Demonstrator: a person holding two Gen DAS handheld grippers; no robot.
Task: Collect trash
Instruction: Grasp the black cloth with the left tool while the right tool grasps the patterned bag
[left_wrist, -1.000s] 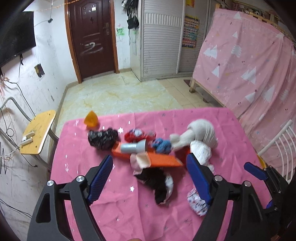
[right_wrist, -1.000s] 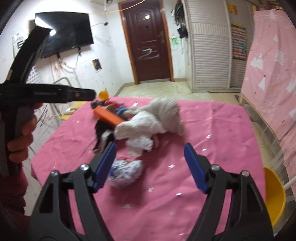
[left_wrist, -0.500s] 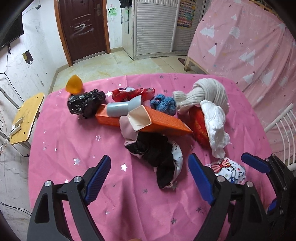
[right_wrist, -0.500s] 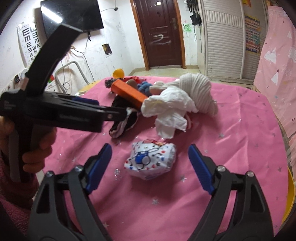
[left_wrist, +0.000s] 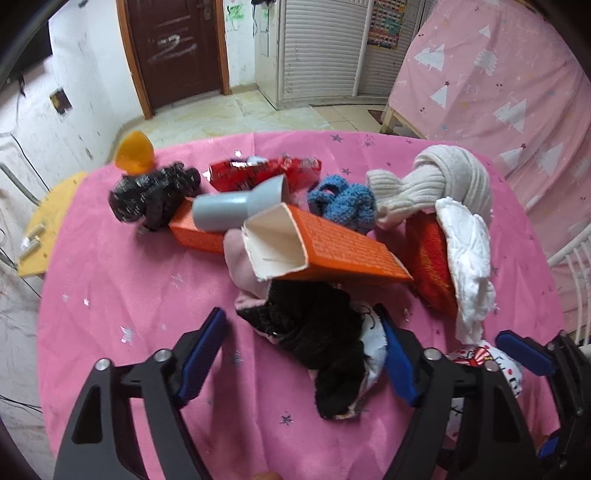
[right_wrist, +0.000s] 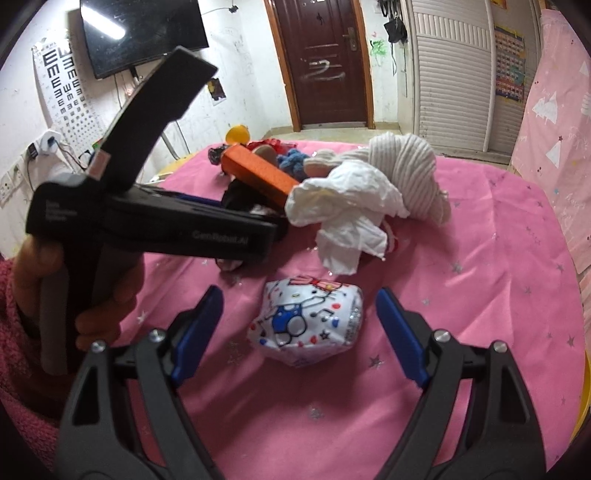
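Note:
A heap of trash lies on the pink tablecloth (left_wrist: 122, 280). My left gripper (left_wrist: 303, 354) is open, its jaws either side of a black and white cloth wad (left_wrist: 321, 336). Behind it lie an orange carton (left_wrist: 332, 251), a grey tube (left_wrist: 236, 206), a black bag (left_wrist: 151, 195), a red wrapper (left_wrist: 258, 173), blue yarn (left_wrist: 343, 203), a beige knit bundle (left_wrist: 443, 181) and white crumpled paper (left_wrist: 469, 254). My right gripper (right_wrist: 299, 332) is open around a cartoon-printed packet (right_wrist: 306, 321). The white paper (right_wrist: 343, 206) and orange carton (right_wrist: 258, 173) lie beyond it.
The left gripper's body (right_wrist: 155, 221), held in a hand, crosses the right wrist view on the left. An orange ball-like object (left_wrist: 135, 153) sits at the table's far left edge. A yellow chair (left_wrist: 40, 236) stands left of the table, a pink-draped frame (left_wrist: 498, 85) at right.
Both grippers have moved forward and down toward the table. The left one has closed in on the black and white cloth, the right one on the printed packet. Both stayed open.

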